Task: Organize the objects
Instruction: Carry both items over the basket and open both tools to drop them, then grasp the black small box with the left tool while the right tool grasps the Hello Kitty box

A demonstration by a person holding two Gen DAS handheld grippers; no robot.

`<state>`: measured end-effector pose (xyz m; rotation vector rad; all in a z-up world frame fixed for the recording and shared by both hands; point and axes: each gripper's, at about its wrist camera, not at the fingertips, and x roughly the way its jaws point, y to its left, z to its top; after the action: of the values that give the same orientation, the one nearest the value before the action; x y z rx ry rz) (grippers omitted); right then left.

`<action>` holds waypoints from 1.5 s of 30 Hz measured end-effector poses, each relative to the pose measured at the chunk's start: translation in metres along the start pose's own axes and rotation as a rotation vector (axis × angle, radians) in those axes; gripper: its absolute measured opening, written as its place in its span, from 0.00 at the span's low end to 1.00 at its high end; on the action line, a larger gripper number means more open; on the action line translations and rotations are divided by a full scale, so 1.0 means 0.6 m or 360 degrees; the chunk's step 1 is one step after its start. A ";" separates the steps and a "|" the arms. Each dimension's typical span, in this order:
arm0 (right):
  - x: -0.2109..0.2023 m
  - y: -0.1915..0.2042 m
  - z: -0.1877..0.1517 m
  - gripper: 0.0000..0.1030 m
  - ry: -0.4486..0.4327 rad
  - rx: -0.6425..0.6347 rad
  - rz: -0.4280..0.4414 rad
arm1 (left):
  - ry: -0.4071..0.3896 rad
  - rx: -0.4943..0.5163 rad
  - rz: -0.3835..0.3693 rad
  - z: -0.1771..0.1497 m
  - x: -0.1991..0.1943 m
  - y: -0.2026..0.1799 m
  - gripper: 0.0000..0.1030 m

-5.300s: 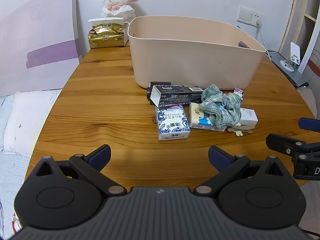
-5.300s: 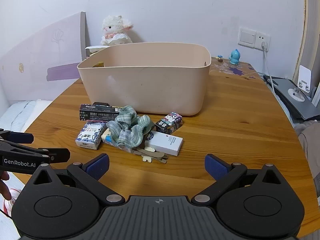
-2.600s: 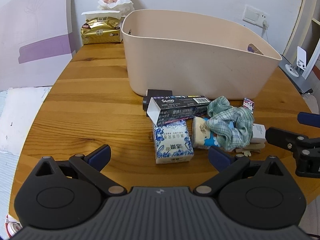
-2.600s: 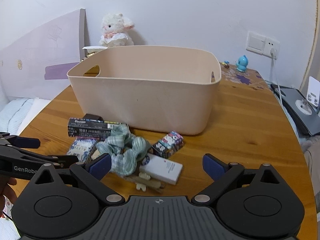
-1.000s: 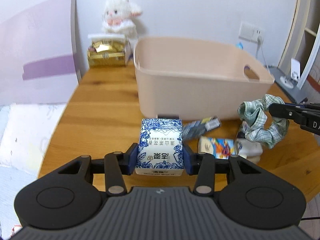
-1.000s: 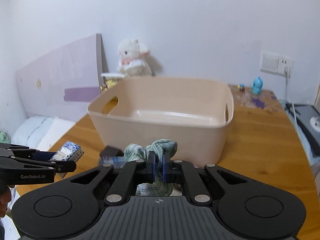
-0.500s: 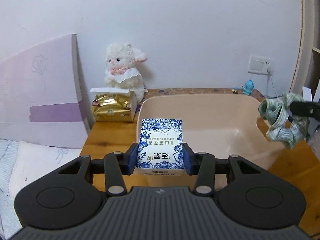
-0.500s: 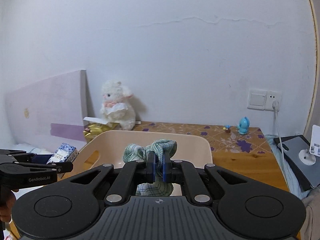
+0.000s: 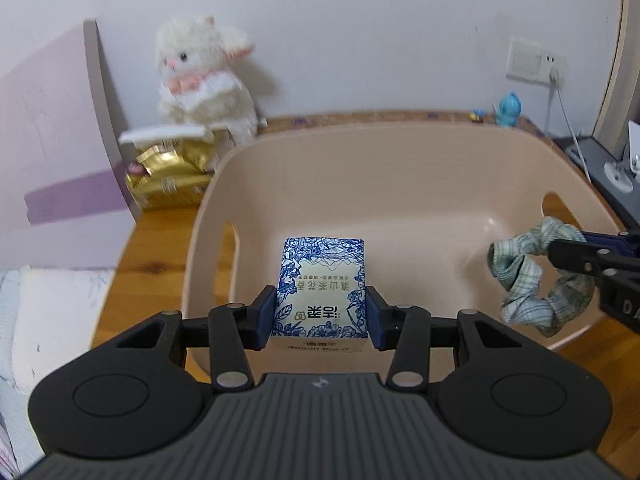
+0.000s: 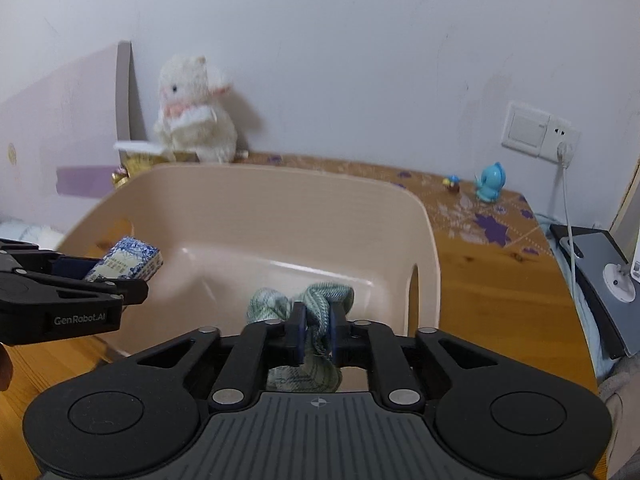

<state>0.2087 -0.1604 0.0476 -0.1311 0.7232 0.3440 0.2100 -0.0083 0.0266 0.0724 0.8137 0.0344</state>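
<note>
My left gripper [image 9: 320, 316] is shut on a blue-and-white floral box [image 9: 322, 288] and holds it above the open beige plastic bin [image 9: 400, 152]. My right gripper [image 10: 316, 328] is shut on a green checked scrunchie [image 10: 308, 304] and holds it over the bin's right side [image 10: 424, 240]. In the left wrist view the scrunchie [image 9: 532, 272] hangs from the right gripper's fingers [image 9: 580, 256] inside the bin's right end. In the right wrist view the box [image 10: 128, 262] shows at left, in the left gripper's fingers [image 10: 88, 280]. The bin's floor looks empty.
A white plush lamb [image 9: 204, 76] and a gold tissue pack [image 9: 168, 176] stand behind the bin on the wooden table [image 10: 500, 280]. A small blue figurine [image 10: 490, 182] stands near the wall socket [image 10: 538, 132]. A grey device [image 10: 600, 276] lies at far right.
Both grippers have tilted down and moved forward over the bin, still holding the box and the scrunchie, so the bin's inside now fills both views.
</note>
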 end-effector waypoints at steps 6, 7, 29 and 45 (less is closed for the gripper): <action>-0.027 -0.008 -0.006 0.72 -0.0063 0.0035 0.0005 | -0.0023 0.0028 0.0002 -0.003 -0.018 0.008 0.72; -0.038 -0.008 -0.007 0.76 -0.0090 0.0029 0.0004 | -0.0043 0.0021 0.0001 -0.004 -0.028 0.010 0.83; -0.102 -0.037 -0.123 1.00 0.0030 0.0117 -0.0002 | -0.0094 0.0056 -0.0010 -0.119 -0.117 0.053 0.97; 0.027 -0.008 -0.162 1.00 0.0291 0.0258 0.0007 | 0.0139 -0.0149 -0.0102 -0.149 0.010 0.067 0.97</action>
<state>0.1613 -0.1836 -0.0356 -0.0073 0.9295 0.2785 0.1490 0.0366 -0.0361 -0.0435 0.9002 0.0153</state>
